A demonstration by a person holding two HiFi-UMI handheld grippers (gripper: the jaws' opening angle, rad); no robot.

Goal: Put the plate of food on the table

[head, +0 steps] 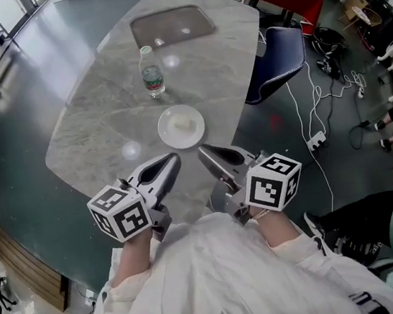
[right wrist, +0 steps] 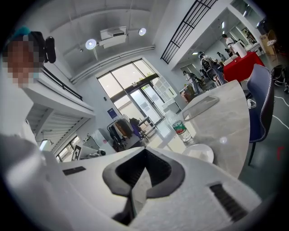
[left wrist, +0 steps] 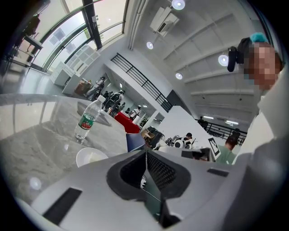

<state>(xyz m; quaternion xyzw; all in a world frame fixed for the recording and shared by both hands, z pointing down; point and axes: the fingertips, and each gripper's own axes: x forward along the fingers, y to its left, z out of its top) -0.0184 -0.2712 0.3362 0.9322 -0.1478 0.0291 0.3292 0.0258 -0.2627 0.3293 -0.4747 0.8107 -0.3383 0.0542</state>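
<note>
White plate (head: 169,135); grey-marbled table (head: 97,123) — green-labelled bottle (head: 152,75).

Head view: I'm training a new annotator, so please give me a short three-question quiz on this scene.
1. True or false: the plate with food already rests on the table.
2. What stands on the table just beyond the plate? A. water bottle B. mug C. kettle
3. Fill in: the jaws of the left hand-held gripper and the right hand-held gripper are both ___, with nothing between them.
Key: 1 true; 2 A; 3 shut.
</note>
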